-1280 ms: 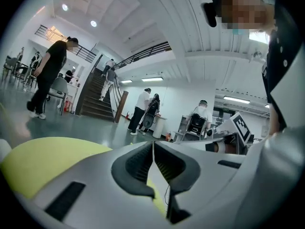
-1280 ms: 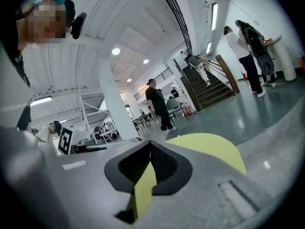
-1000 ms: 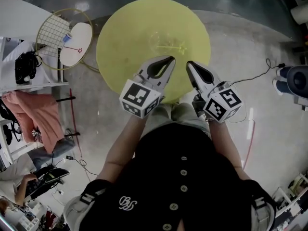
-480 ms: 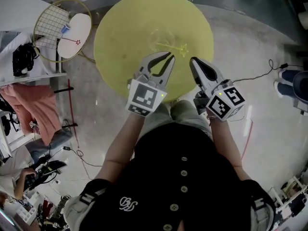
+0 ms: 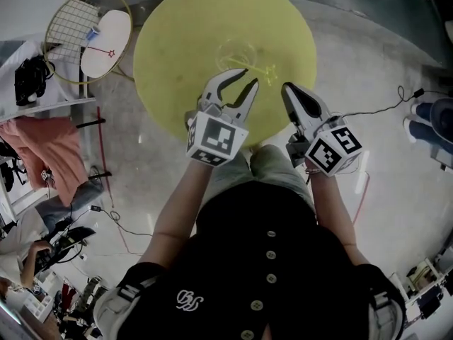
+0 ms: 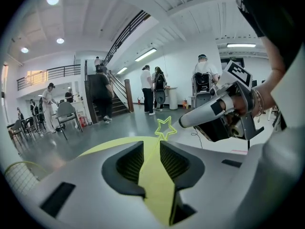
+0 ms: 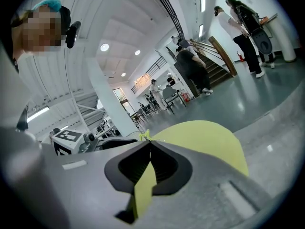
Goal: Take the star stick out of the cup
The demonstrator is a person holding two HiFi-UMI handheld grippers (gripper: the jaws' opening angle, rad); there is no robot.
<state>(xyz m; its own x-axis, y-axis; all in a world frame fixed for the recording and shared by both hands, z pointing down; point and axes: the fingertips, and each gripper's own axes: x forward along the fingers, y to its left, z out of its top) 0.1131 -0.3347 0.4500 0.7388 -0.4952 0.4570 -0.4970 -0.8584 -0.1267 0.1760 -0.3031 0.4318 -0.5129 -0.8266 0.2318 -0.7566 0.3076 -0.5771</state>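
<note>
A clear cup (image 5: 236, 52) stands on the round yellow table (image 5: 180, 62). A thin yellow star stick (image 5: 255, 68) leans out of it to the right, its star (image 5: 271, 71) over the table. My left gripper (image 5: 249, 77) is open just short of the cup, its tips near the stick. In the left gripper view the stick runs up through the gap of the left gripper (image 6: 151, 144) to the star (image 6: 165, 128). My right gripper (image 5: 287, 88) is shut and empty, to the right of the stick. The right gripper (image 7: 147, 142) shows a bit of the star (image 7: 144, 136) past its tips.
A racket (image 5: 71, 27) and a white disc (image 5: 106, 34) lie on the floor at the upper left. A black cable (image 5: 386, 108) and shoes (image 5: 433, 119) are on the floor at the right. Several people and a staircase (image 6: 107, 106) stand far behind the table.
My left gripper has opened and moved forward toward the cup and stick. The right gripper has edged forward a little, staying shut.
</note>
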